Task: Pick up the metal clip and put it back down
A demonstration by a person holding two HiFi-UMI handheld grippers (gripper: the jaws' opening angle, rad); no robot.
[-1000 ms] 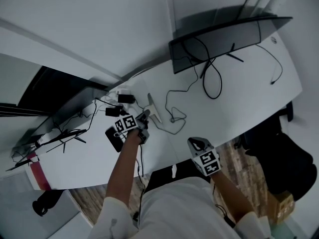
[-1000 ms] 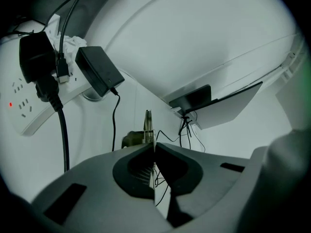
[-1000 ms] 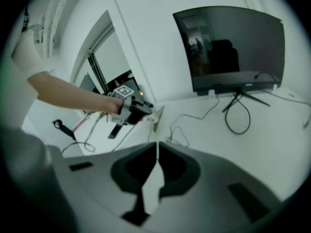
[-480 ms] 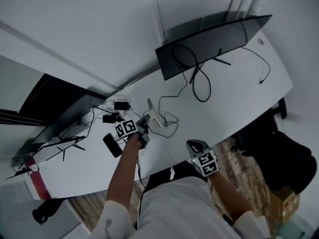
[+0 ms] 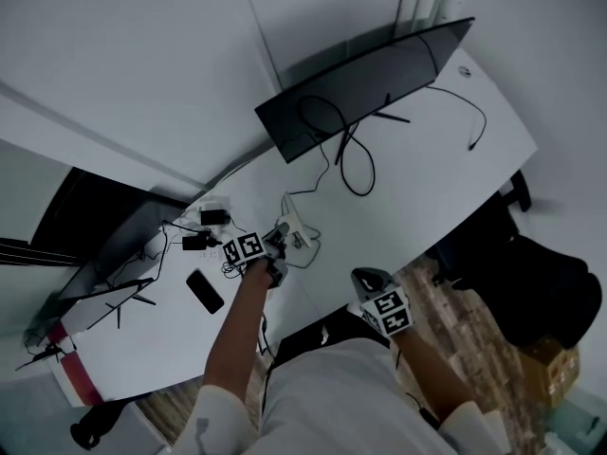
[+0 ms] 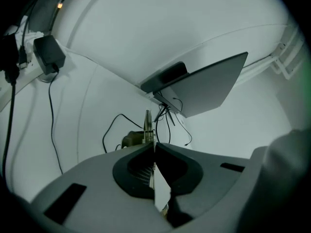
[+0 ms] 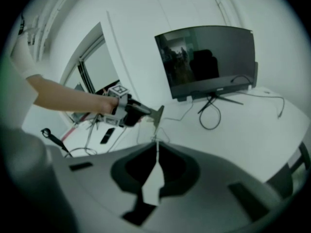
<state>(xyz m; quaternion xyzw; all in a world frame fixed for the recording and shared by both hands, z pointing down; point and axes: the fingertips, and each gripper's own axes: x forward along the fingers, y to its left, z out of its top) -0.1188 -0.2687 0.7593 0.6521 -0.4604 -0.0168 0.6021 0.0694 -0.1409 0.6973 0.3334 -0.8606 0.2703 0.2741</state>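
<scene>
My left gripper (image 5: 276,247) is shut on the metal clip (image 7: 158,114), a thin grey plate that sticks out past the jaws over the white desk (image 5: 427,178). In the left gripper view the clip (image 6: 147,126) shows edge-on, rising from the closed jaws of the left gripper (image 6: 152,143). My right gripper (image 5: 368,279) hangs off the desk's near edge, close to my body. Seen in its own view, the right gripper (image 7: 156,144) is shut with nothing between its jaws. It points toward the left gripper (image 7: 146,111).
A dark curved monitor (image 5: 370,79) stands at the back with looped cables (image 5: 346,154) under it. A second screen (image 5: 95,245) is at the left. A black phone (image 5: 204,292), black adapters (image 5: 213,216) and a white block (image 5: 296,227) lie around the left gripper. A dark chair (image 5: 541,292) stands right.
The left gripper, still shut on the clip, has moved away from the black phone toward the white block. The head view has swung, so the monitor sits further left.
</scene>
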